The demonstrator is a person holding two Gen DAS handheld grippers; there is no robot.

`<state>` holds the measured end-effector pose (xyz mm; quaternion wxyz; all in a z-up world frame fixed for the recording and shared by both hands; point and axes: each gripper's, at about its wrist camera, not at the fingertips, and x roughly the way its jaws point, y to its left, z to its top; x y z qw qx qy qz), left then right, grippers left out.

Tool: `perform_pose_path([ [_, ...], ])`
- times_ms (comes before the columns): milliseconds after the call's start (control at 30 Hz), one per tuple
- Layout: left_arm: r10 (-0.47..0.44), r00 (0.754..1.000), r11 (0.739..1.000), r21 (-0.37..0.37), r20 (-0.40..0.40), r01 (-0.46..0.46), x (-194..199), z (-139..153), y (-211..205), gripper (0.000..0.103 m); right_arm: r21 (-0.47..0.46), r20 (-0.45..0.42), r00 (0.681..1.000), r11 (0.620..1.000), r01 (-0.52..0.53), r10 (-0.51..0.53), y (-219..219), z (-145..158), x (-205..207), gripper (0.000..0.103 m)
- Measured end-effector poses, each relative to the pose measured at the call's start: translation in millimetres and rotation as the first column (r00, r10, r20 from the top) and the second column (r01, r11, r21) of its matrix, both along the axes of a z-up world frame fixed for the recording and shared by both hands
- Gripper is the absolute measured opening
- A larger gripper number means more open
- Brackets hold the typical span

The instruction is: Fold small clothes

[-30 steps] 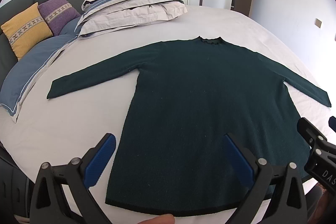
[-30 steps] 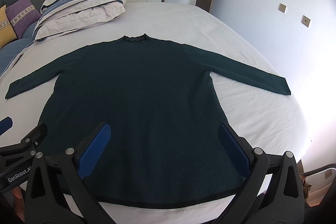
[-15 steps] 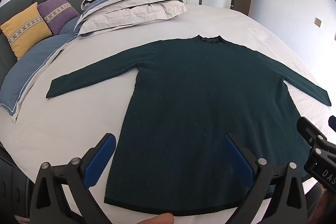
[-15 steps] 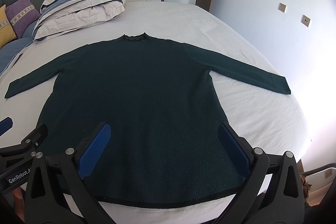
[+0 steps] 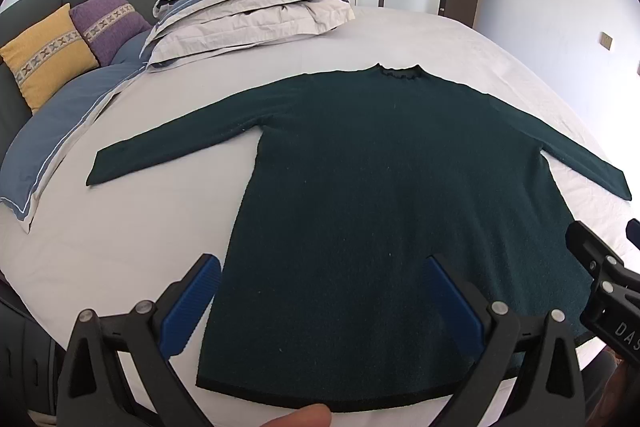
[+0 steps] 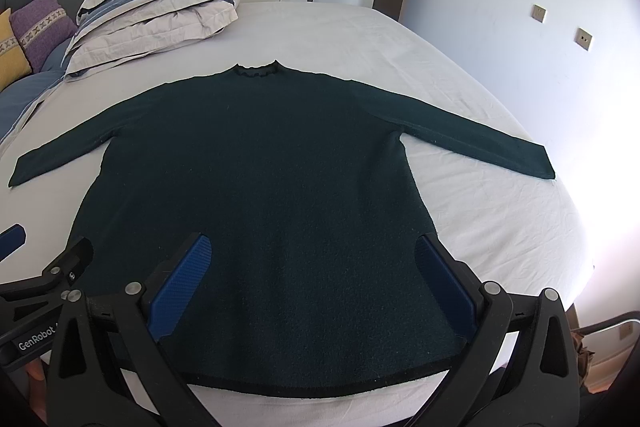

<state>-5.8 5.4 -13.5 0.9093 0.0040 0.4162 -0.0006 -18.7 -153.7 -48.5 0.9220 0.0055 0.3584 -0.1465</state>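
Dark green knit long-sleeved sweater (image 6: 256,187) is lying flat on the white-sheeted bed (image 6: 500,227), sleeves spread. Left gripper (image 5: 324,303) and right gripper (image 6: 312,283) are hovering spread wide, empty, near its hem; pinching the thick hem unevenly is probably risking a skewed, bunched fold.

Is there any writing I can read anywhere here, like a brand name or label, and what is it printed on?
"GenRobot", in white, on the black body of the left gripper, seen at the lower left edge of the right wrist view; it may be cut off there.
"DAS", in white, on the black body of the right gripper, at the right edge of the left wrist view; cut off by the frame.
The sweater shows no label or print.
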Motion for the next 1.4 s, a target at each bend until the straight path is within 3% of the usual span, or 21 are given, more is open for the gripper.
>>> perform_pose_path([
  [800, -0.004, 0.999, 1.000, 0.019, -0.042, 0.004, 12, -11, -9, 0.103, 0.024, -0.016, 1.000, 1.000, 0.003, -0.002, -11, -7, 9, 0.103],
  [933, -0.035, 0.998, 0.999, 0.004, -0.051, 0.035, 17, -17, -11, 0.103, 0.096, -0.005, 1.000, 0.995, -0.002, 0.003, -31, -7, 18, 0.103],
  [1000, -0.076, 0.993, 0.995, -0.069, -0.088, 0.070, 23, -23, -8, 0.103, 0.162, 0.011, 1.000, 0.987, 0.010, -0.012, -54, -8, 22, 0.103],
  [1133, -0.151, 0.982, 0.962, -0.244, -0.117, 0.119, 41, -32, -2, 0.103, 0.331, 0.053, 0.989, 0.937, 0.114, -0.139, -146, -14, 31, 0.103],
  [1200, -0.145, 0.987, 0.968, -0.217, -0.062, 0.129, 47, -29, -4, 0.103, 0.422, 0.069, 0.966, 0.884, 0.198, -0.249, -208, -21, 28, 0.103],
  [1267, -0.138, 0.990, 0.978, -0.155, 0.003, 0.137, 53, -25, -9, 0.103, 0.537, 0.078, 0.930, 0.801, 0.265, -0.359, -274, -30, 21, 0.099],
  [1367, -0.138, 0.990, 0.985, -0.105, -0.017, 0.136, 72, -26, -18, 0.103, 0.649, 0.066, 0.871, 0.684, 0.333, -0.487, -363, -48, 13, 0.092],
  [1400, -0.129, 0.991, 0.986, -0.107, -0.035, 0.124, 80, -28, -20, 0.103, 0.671, 0.053, 0.855, 0.652, 0.352, -0.516, -388, -55, 12, 0.085],
])
